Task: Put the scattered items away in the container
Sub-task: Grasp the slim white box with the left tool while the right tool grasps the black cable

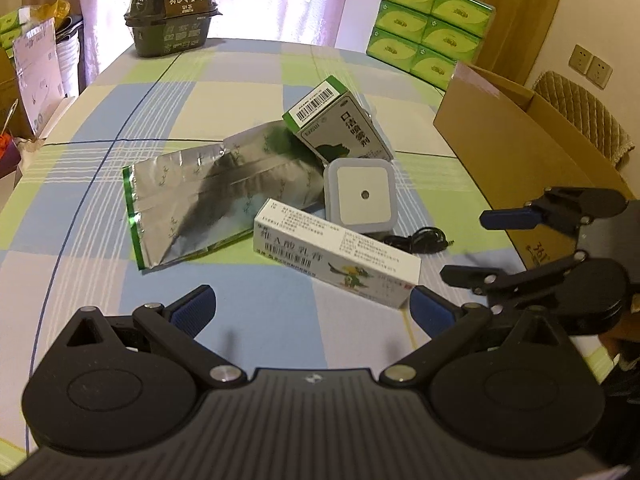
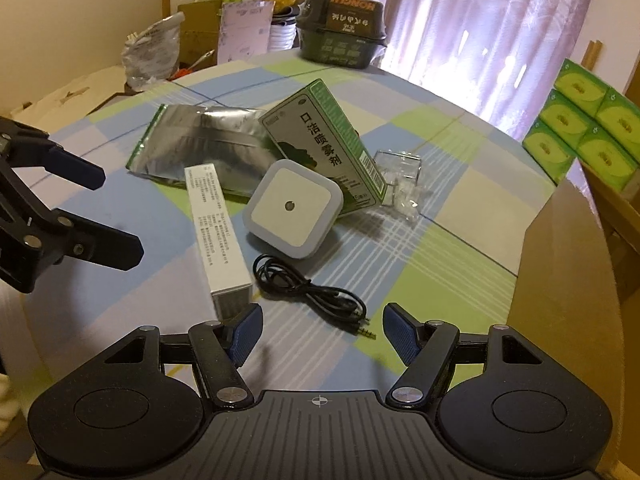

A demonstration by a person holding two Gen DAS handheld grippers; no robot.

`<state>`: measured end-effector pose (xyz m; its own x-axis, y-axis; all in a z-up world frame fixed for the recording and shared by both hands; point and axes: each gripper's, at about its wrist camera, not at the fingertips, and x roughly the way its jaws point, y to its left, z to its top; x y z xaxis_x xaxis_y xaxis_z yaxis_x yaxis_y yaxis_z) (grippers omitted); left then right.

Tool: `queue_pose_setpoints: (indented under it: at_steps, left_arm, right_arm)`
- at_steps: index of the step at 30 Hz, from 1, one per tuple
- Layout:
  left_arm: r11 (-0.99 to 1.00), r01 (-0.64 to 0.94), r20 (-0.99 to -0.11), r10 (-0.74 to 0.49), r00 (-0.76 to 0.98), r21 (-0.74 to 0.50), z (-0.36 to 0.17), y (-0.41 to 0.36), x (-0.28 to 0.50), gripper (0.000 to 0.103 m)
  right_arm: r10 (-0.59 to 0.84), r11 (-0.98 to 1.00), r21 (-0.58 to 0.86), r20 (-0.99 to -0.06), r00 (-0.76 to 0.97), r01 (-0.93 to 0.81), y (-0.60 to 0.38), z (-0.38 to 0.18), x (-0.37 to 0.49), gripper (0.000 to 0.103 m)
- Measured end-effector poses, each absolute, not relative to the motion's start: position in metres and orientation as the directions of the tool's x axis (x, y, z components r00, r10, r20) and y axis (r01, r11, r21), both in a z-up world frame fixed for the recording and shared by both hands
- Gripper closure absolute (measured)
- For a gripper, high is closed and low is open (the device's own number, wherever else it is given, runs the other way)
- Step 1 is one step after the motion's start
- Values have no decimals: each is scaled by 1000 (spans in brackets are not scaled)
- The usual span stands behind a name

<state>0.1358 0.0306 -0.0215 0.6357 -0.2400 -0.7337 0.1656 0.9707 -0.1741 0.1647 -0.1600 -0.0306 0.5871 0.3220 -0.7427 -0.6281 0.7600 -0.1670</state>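
Two grippers — left (image 1: 312, 300), right (image 2: 322, 332) — jaws apart, empty; two cartons (image 1: 336, 256), one cable (image 2: 308, 292).

Two low wrist views facing forward, seemingly close, sharing table (image 1: 100, 184)

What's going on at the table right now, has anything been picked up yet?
Nothing is picked up yet. The left hand-held gripper and the right hand-held gripper both hover open and empty over the checked tablecloth. The scattered items lie there: a silver foil pouch, a green spray box, a long white box, a square night light, a black cable and clear plastic packaging. The cardboard box waits beside them.
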Motion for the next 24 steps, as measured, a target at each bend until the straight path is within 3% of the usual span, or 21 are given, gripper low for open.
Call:
queue_pose_setpoints:
  at_steps: [5, 19, 22, 24]
  left_arm:
    - [971, 156, -737, -238, 632, -180, -24, 34, 141, 2]
    - [971, 140, -739, -239, 630, -195, -30, 35, 145, 3]
    - [970, 159, -751, -243, 613, -184, -33, 30, 150, 13]
    - [971, 170, -764, -236, 601, -166, -36, 25, 154, 27]
  right_arm:
    - [317, 782, -143, -747, 585, -607, -158, -40, 180, 30]
    - [529, 650, 6, -721, 447, -760, -135, -48, 146, 30]
    - [536, 625, -5, -724, 434, -781, -132, -52, 138, 30]
    - [519, 633, -19, -731, 443, -774, -134, -55, 137, 30]
